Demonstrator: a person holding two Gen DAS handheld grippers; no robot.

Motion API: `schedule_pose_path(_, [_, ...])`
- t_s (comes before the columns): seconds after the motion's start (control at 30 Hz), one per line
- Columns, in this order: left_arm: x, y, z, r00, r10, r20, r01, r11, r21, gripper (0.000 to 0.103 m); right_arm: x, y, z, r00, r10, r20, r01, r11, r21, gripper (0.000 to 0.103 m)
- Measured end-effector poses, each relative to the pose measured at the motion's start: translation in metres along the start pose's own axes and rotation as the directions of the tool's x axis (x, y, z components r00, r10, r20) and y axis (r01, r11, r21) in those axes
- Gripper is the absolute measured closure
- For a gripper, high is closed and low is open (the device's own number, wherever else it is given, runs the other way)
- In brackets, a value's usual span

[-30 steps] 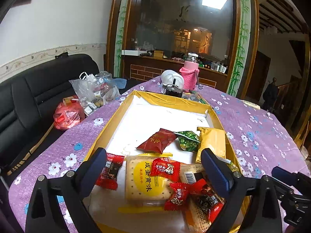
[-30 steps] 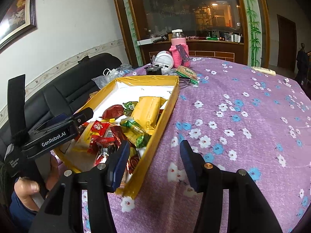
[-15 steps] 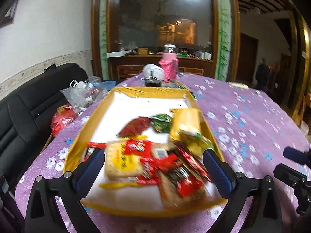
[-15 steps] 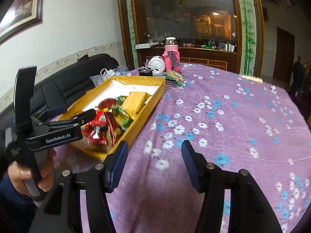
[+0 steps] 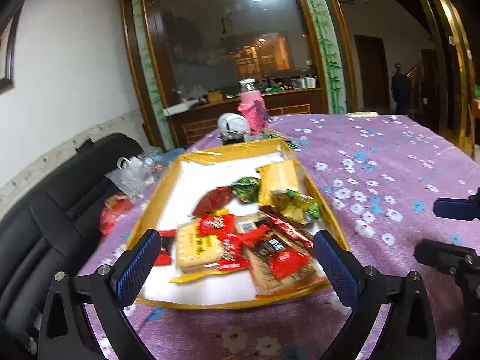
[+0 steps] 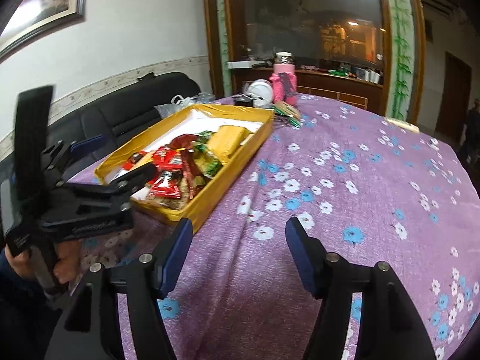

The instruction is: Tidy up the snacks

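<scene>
Hovering wide and empty, left gripper (image 5: 237,258) is nearer — snack tray (image 5: 312,186) runs lengthwise dead ahead; right gripper (image 6: 238,253), opening on nothing, probably sits off beside it.

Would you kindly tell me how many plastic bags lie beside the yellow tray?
2: a clear bag left of the yellow tray, far end; a red bag nearer. Others may be hidden.

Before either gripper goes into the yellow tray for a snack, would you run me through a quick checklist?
1. Left gripper empty, open: ok.
2. Right gripper empty, jaws opening: ok.
3. Snacks inside the yellow tray: ok.
4. Snacks separated for a clean single pick: not ok; red packets overlap the cracker pack.
5. Purple tablecloth beside the tray free: ok.
6. Sharp view of packets: not ok, blurred.
</scene>
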State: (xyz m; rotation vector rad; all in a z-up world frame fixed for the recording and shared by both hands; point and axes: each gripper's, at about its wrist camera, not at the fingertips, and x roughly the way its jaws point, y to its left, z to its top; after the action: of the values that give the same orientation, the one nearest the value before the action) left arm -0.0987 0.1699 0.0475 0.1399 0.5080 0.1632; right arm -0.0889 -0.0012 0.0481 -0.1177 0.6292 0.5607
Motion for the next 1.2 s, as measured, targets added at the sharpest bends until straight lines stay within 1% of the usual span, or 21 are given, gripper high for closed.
schedule_pose_path(0.07, [0.004, -0.001, 0.001, 1.0, -0.002, -0.018, 0.002, 1.0, 0.003, 0.001, 0.0, 0.001, 0.0, 1.0, -0.003, 0.002, 0.003, 1.0, -0.004, 0.039])
schedule_pose_path(0.13, [0.002, 0.001, 0.003, 0.999, 0.055, 0.001, -0.055, 0.998, -0.009, 0.001, -0.001, 0.005, 0.0, 1.0, -0.011, 0.005, 0.011, 1.0, -0.023, 0.038])
schedule_pose_path(0.2, [0.002, 0.003, 0.003, 0.996, 0.09, -0.003, -0.09, 0.995, -0.034, 0.001, -0.002, 0.009, 0.0, 1.0, -0.012, 0.01, 0.013, 0.999, -0.048, 0.034])
schedule_pose_path(0.23, [0.003, 0.004, 0.003, 0.996, 0.094, -0.011, -0.094, 0.995, -0.037, 0.001, -0.003, 0.011, -0.001, 1.0, -0.013, 0.013, 0.013, 0.998, -0.058, 0.028])
schedule_pose_path(0.37, [0.007, 0.007, 0.002, 0.995, 0.092, -0.025, -0.093, 0.995, -0.04, 0.001, -0.004, 0.015, -0.002, 1.0, -0.014, 0.02, 0.016, 0.997, -0.082, 0.024])
schedule_pose_path(0.5, [0.008, 0.007, 0.002, 0.995, 0.097, -0.036, -0.098, 0.994, -0.043, 0.001, -0.003, 0.013, -0.002, 1.0, -0.02, 0.014, 0.021, 0.997, -0.071, 0.023])
schedule_pose_path(0.6, [0.009, 0.008, 0.001, 0.995, 0.085, -0.046, -0.087, 0.995, -0.046, 0.001, -0.002, 0.013, -0.002, 1.0, -0.025, 0.01, 0.026, 0.997, -0.067, 0.023])
schedule_pose_path(0.8, [0.013, 0.01, 0.001, 0.994, 0.083, -0.068, -0.087, 0.995, -0.05, 0.001, -0.002, 0.011, -0.002, 1.0, -0.029, 0.009, 0.03, 0.998, -0.062, 0.023])
schedule_pose_path(0.97, [0.014, 0.013, 0.002, 0.994, 0.083, -0.078, -0.088, 0.994, -0.064, 0.001, -0.002, 0.011, -0.002, 1.0, -0.029, 0.009, 0.029, 0.998, -0.062, 0.022])
schedule_pose_path(1.2, [0.016, 0.012, 0.001, 0.993, 0.084, -0.083, -0.089, 0.994, -0.06, 0.001, -0.002, 0.011, -0.002, 1.0, -0.029, 0.008, 0.03, 0.998, -0.062, 0.022])
